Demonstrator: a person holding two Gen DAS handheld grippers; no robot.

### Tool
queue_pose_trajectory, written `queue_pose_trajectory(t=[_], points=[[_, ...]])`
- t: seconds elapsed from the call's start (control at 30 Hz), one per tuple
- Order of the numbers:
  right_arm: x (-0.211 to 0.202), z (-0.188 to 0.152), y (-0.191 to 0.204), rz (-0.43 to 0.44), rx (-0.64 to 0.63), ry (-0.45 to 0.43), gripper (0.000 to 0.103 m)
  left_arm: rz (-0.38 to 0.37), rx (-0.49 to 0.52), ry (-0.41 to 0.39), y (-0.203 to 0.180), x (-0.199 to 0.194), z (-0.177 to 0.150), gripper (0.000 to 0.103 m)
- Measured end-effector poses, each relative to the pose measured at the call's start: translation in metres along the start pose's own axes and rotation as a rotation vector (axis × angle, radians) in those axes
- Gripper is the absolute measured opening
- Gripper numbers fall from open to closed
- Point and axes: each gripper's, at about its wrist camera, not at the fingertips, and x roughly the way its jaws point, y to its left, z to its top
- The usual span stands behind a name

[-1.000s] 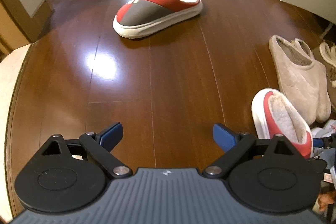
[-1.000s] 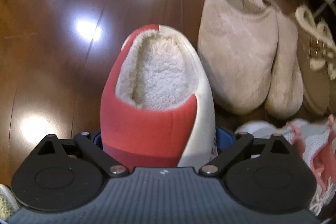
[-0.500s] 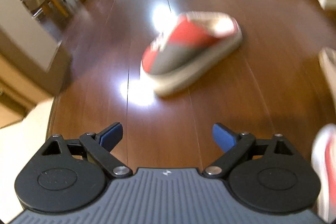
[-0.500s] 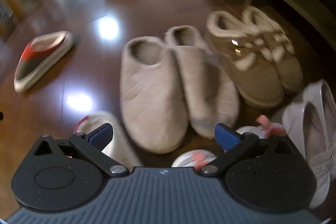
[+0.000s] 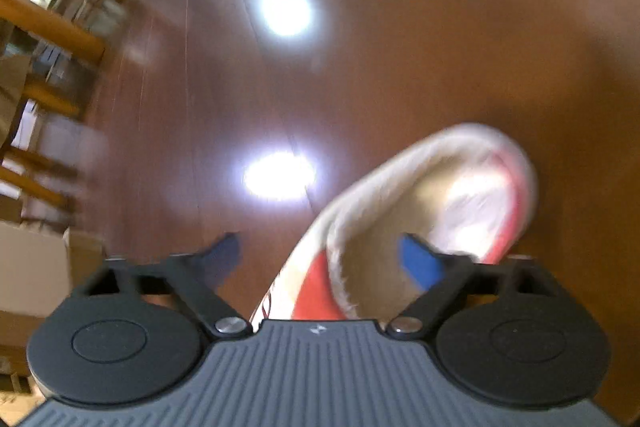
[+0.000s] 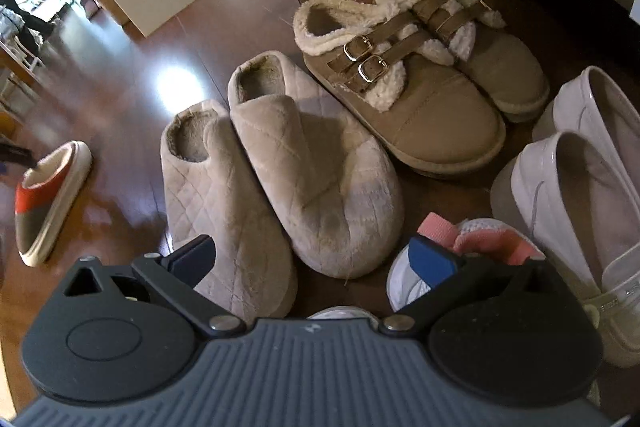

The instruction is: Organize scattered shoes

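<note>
Though seemingly mostly done, with beige quilted slippers [image 6: 280, 167] paired at centre, leaves red-and-grey fleece-lined slipper [image 6: 48, 195] stray at lower left; straddles its rim with left gripper [image 5: 320, 255] jaws spread; keeps right gripper [image 6: 316, 255] jaws spread, empty.

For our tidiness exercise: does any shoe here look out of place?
Yes: the red slipper lies alone at far left, apart from the beige slippers and other pairs, angled differently.
</note>
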Motion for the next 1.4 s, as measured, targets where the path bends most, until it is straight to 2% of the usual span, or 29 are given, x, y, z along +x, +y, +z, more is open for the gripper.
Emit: queue_pose_trajectory(t=[0.03, 0.1, 0.17, 0.27, 0.3, 0.4, 0.5, 0.57, 0.63, 0.7, 0.73, 0.77, 0.87, 0.97, 1.03, 1.17, 1.27, 1.33, 1.4], points=[[-0.003, 0.000, 0.002, 0.014, -0.017, -0.011, 0.102, 0.027, -0.008, -0.004, 0.001, 0.001, -0.004, 0.024], [-0.005, 0.001, 0.004, 0.030, -0.038, -0.024, 0.102, 0.079, -0.042, 0.040, 0.007, 0.003, -0.013, 0.021], [-0.011, 0.001, 0.007, 0.055, -0.066, -0.048, 0.102, 0.086, -0.100, 0.099, 0.019, 0.003, -0.023, 0.020], [-0.017, -0.001, 0.010, 0.096, -0.064, -0.054, 0.102, -0.012, -0.232, 0.221, 0.042, -0.004, -0.062, 0.020], [-0.018, -0.003, 0.011, 0.116, -0.059, -0.050, 0.102, -0.042, -0.244, 0.247, 0.040, -0.010, -0.080, 0.021], [-0.021, -0.010, 0.015, 0.149, -0.050, -0.031, 0.102, -0.099, -0.273, 0.338, 0.025, -0.028, -0.129, 0.027], [-0.030, -0.022, 0.024, 0.202, -0.079, 0.024, 0.102, -0.154, -0.354, 0.510, 0.002, -0.046, -0.188, 0.036], [-0.042, -0.029, 0.030, 0.222, -0.124, 0.017, 0.102, -0.234, -0.462, 0.636, -0.010, -0.058, -0.232, 0.042], [-0.058, -0.035, 0.033, 0.241, -0.163, -0.005, 0.102, -0.329, -0.516, 0.675, -0.016, -0.072, -0.260, 0.047], [-0.074, -0.042, 0.036, 0.256, -0.195, -0.025, 0.102, -0.423, -0.507, 0.633, -0.019, -0.098, -0.279, 0.049], [-0.082, -0.045, 0.037, 0.261, -0.208, -0.033, 0.102, -0.430, -0.480, 0.601, -0.017, -0.110, -0.283, 0.054], [-0.094, -0.051, 0.039, 0.269, -0.233, -0.038, 0.102, -0.424, -0.439, 0.544, -0.014, -0.132, -0.289, 0.063], [-0.121, -0.075, 0.050, 0.306, -0.325, -0.047, 0.102, -0.347, -0.356, 0.393, 0.002, -0.189, -0.307, 0.077], [-0.135, -0.099, 0.066, 0.326, -0.436, -0.032, 0.102, -0.256, -0.290, 0.229, 0.022, -0.255, -0.346, 0.079], [-0.138, -0.113, 0.076, 0.327, -0.495, -0.008, 0.102, -0.254, -0.278, 0.184, 0.039, -0.277, -0.364, 0.080], [-0.120, -0.143, 0.118, 0.383, -0.590, 0.102, 0.102, -0.263, -0.288, 0.098, 0.066, -0.318, -0.401, 0.081], [-0.100, -0.154, 0.151, 0.399, -0.633, 0.151, 0.102, -0.249, -0.333, 0.085, 0.075, -0.325, -0.410, 0.081], [-0.083, -0.164, 0.179, 0.402, -0.641, 0.177, 0.102, -0.237, -0.381, 0.089, 0.081, -0.316, -0.409, 0.081], [-0.065, -0.174, 0.207, 0.406, -0.649, 0.204, 0.102, -0.255, -0.426, 0.086, 0.087, -0.309, -0.409, 0.081]])
